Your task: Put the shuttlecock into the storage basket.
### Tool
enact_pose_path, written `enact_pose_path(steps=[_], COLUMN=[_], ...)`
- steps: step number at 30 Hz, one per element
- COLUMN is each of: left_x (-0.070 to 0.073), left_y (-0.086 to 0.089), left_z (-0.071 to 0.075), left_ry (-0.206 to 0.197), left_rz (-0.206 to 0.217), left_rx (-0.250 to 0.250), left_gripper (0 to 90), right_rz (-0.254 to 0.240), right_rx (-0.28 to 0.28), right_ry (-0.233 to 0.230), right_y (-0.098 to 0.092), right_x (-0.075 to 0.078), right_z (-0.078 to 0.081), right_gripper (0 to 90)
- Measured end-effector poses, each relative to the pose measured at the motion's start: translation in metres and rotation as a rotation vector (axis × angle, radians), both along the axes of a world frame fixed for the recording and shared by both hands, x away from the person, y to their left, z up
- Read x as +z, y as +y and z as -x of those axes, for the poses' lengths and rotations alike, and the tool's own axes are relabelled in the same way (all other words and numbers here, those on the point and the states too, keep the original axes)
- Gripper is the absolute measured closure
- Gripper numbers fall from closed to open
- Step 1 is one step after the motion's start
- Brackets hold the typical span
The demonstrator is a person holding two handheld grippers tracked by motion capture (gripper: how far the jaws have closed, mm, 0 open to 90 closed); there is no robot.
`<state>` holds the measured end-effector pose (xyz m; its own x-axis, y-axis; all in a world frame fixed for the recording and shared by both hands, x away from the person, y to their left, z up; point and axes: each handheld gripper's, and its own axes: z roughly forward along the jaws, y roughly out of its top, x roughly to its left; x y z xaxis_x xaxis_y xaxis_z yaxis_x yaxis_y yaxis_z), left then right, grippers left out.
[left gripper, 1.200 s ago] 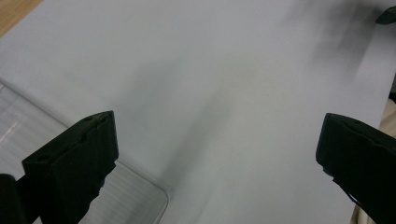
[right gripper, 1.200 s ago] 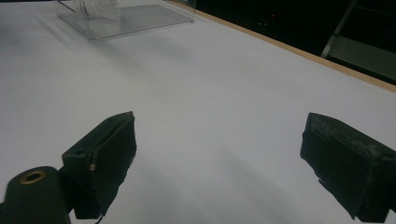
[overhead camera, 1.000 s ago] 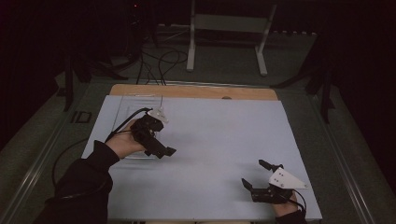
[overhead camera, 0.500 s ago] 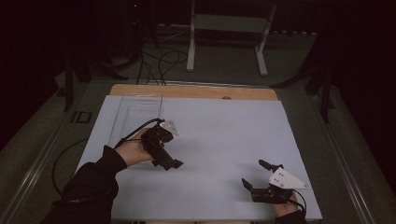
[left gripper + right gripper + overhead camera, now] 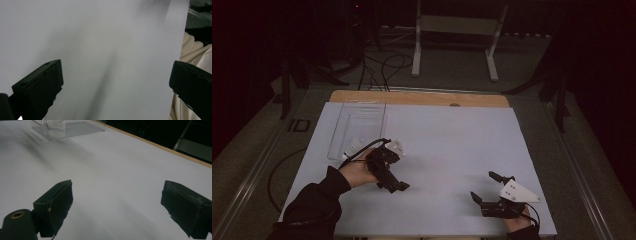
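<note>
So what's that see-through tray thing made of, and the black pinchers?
The tray looks like clear plastic, glossy: the white table cover shows straight through it, and its edges catch light in the right gripper view. The jaws of the left gripper and the right gripper look like matte black plastic or rubber, dull and slightly rough, with no shine.

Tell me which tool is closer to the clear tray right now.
The left tool. It sits just off the clear tray's near end on the table's left side; the right tool is far across, by the near right corner. Both are open and empty.
</note>
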<state>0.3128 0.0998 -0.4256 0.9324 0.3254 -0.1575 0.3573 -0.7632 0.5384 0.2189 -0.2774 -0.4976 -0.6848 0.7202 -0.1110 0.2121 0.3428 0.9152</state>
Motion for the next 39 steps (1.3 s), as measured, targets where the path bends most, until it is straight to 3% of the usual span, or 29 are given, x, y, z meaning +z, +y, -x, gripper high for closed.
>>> enact_pose_path(steps=[5,9,18,32,35,39], left_x=[-0.008,-0.016,-0.034,-0.048,-0.051,-0.057], left_y=[0.004,0.008,0.021,0.041,0.046,0.053], left_z=[0.005,0.009,0.021,0.034,0.037,0.04], left_ry=[-0.002,0.003,0.004,-0.017,-0.025,-0.025], left_rz=[0.029,0.022,0.075,0.075,0.063,0.077], left_rx=[-0.009,-0.007,-0.002,-0.002,0.005,0.026], left_gripper=[0.0,0.0,0.0,0.0,0.0,0.0], right_rz=[0.001,0.002,0.005,0.009,0.007,0.007], right_rx=[-0.001,-0.004,0.0,0.003,0.001,0.001], right_ry=[0.001,0.001,0.002,0.003,0.004,0.004], right_y=[0.0,0.0,0.001,0.001,0.001,0.001], right_x=[0.001,0.0,0.001,0.0,0.0,0.0], right_z=[0.001,0.001,0.001,0.001,0.001,0.001], right_gripper=[10.2,10.2,10.3,10.2,10.2,10.2])
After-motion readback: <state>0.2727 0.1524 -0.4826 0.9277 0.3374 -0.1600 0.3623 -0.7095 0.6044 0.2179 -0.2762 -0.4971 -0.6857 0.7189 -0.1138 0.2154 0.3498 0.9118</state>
